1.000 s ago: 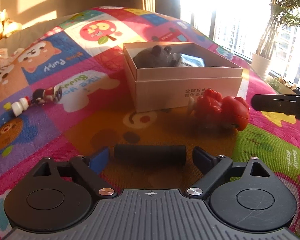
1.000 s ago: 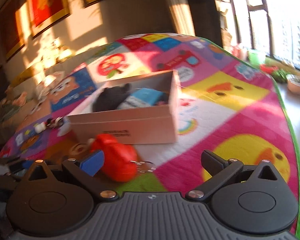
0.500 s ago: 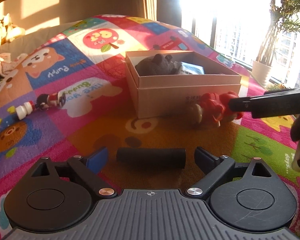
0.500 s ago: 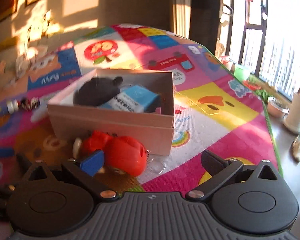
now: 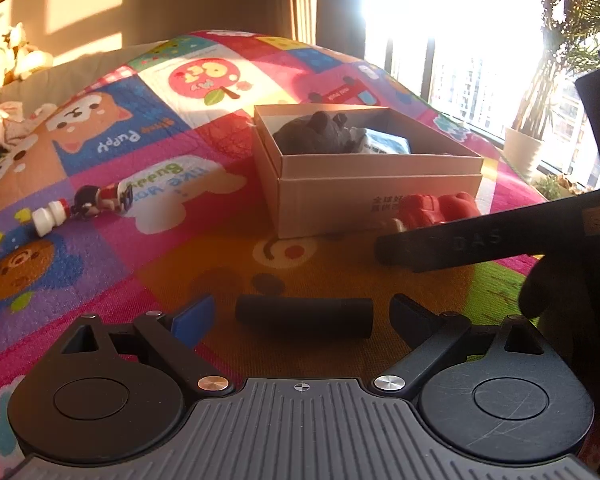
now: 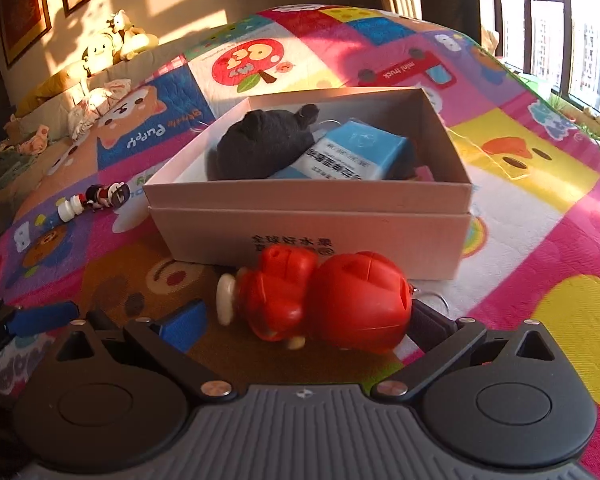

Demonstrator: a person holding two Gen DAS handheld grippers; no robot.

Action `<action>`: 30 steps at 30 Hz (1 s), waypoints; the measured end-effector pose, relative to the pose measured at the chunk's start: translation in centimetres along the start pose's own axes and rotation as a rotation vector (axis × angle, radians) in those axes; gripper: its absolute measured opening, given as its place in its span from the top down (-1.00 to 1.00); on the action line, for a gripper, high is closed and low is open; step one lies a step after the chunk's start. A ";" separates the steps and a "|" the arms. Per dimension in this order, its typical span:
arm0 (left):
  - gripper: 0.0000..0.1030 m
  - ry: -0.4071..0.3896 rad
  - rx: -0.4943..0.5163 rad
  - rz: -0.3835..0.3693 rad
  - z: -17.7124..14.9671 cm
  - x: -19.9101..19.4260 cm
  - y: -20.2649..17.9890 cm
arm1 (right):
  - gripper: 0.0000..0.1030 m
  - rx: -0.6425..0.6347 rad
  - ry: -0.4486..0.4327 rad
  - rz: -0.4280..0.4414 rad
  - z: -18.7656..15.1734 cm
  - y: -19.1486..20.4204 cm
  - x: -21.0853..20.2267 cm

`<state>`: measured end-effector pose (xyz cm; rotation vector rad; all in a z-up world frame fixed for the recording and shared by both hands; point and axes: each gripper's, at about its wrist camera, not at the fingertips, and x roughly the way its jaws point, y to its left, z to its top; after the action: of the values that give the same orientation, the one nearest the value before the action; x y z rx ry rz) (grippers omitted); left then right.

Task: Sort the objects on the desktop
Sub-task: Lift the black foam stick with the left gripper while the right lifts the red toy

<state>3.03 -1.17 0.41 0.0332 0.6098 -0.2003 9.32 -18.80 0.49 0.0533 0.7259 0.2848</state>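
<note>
Left gripper (image 5: 300,316) low centre, jaws spread wide; black cylinder (image 5: 304,317) lies on play mat (image 5: 100,264) between them. Cardboard box (image 5: 364,184) mid-frame holds dark plush (image 5: 314,136) and blue-white packet (image 5: 384,145). Red figurine (image 5: 436,208) against box front, partly behind right gripper's black finger (image 5: 476,242). Small figurine (image 5: 88,204) at left
</note>
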 end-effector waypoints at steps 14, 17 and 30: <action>-0.90 0.025 -0.016 0.005 0.2 0.4 0.1 | -0.86 -0.030 -0.030 -0.038 -0.4 -0.3 -2.0; -0.74 0.056 0.001 0.018 0.4 1.0 -0.1 | -0.86 -0.045 -0.036 -0.022 -1.1 -0.9 -3.9; -0.56 -0.108 0.117 -0.002 5.3 -2.7 -2.4 | -0.85 -0.160 -0.225 0.095 -0.1 -3.5 -15.4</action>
<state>3.41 -3.53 6.38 0.1342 0.4896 -0.2380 -0.93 -26.37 9.87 -0.0323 0.4758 0.4194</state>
